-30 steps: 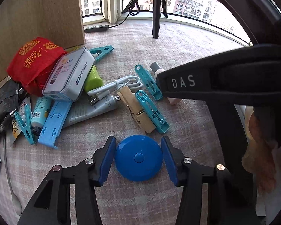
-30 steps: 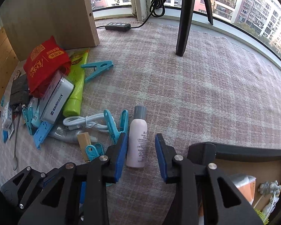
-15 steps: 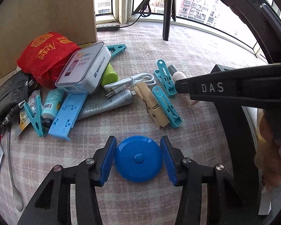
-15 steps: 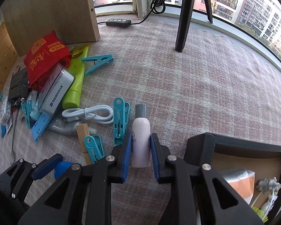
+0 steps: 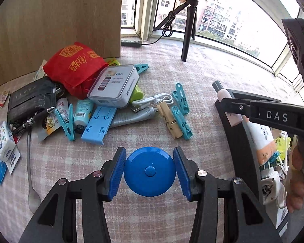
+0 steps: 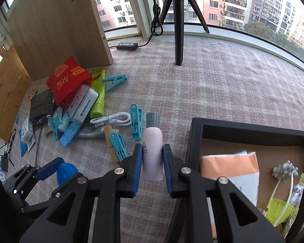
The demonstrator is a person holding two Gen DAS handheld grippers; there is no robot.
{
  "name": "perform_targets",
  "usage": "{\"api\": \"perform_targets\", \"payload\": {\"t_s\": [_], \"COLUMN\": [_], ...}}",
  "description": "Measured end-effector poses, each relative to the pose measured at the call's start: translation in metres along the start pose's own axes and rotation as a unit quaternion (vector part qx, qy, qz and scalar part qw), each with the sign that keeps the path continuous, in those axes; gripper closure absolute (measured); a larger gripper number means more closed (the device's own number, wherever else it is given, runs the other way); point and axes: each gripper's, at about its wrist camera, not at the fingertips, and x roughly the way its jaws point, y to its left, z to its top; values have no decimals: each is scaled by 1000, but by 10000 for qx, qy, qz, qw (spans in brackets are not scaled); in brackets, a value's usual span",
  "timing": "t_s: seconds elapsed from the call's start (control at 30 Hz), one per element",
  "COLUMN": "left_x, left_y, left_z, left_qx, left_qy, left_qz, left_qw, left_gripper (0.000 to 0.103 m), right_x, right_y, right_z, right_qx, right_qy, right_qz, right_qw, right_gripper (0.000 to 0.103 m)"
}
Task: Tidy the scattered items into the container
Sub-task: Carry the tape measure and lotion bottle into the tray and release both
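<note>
On the left, your left gripper has its blue pads pressed against either side of the round blue tape measure, just as a second ago, but the pile now sits lower and farther off in its view, so I judge the disc is off the cloth and riding with you. Beyond it the clutter is unchanged: the red bag, the grey tin box, the white cable and the teal clothespins all lie where they did.

To the right, your right gripper has just been closing: the jaws that stood wide around the pale pink bottle now clamp narrow on its body, grey cap pointing to the far side. The bottle now looks lifted from the cloth beside the clothespins. That means both pickups look done and what remains is the carry to the black container, just right of the bottle.

The left wrist view shows the bottle from the side, poking past the right gripper's fingers near the container's far left corner, which the right view cannot judge. The right wrist view alone shows the container's inside: an orange-and-white packet near left, small bits at the right, bare brown floor at the far side for a drop.
</note>
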Motion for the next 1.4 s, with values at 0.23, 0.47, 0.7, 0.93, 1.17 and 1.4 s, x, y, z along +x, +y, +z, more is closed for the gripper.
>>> {"api": "perform_targets", "payload": {"t_s": [0.23, 0.47, 0.7, 0.93, 1.17, 1.4], "left_x": [-21, -29, -35, -45, -54, -62], "left_y": [-34, -94, -158, -195, -202, -202], "left_z": [1, -10, -25, -44, -56, -60], "left_qx": [262, 735, 1323, 1862, 2070, 2094], "left_qy": [-80, 62, 211, 281, 420, 395], "left_qz": [-305, -727, -1101, -1304, -1440, -1385], "left_qw": [9992, 9946, 9848, 9734, 9668, 9672], "left_gripper": [57, 57, 57, 57, 57, 24], "right_x": [-44, -88, -123, -144, -153, -159], "right_y": [-40, -95, -144, -178, -188, -172], "right_z": [-29, -75, -123, -154, -164, -156], "right_qx": [432, 999, 1586, 2081, 2219, 2069], "right_qy": [-260, -447, -577, -667, -704, -861], "right_qz": [-190, -624, -1066, -1359, -1456, -1472], "right_qw": [9985, 9920, 9799, 9663, 9616, 9634], "right_gripper": [83, 83, 83, 83, 83, 46]}}
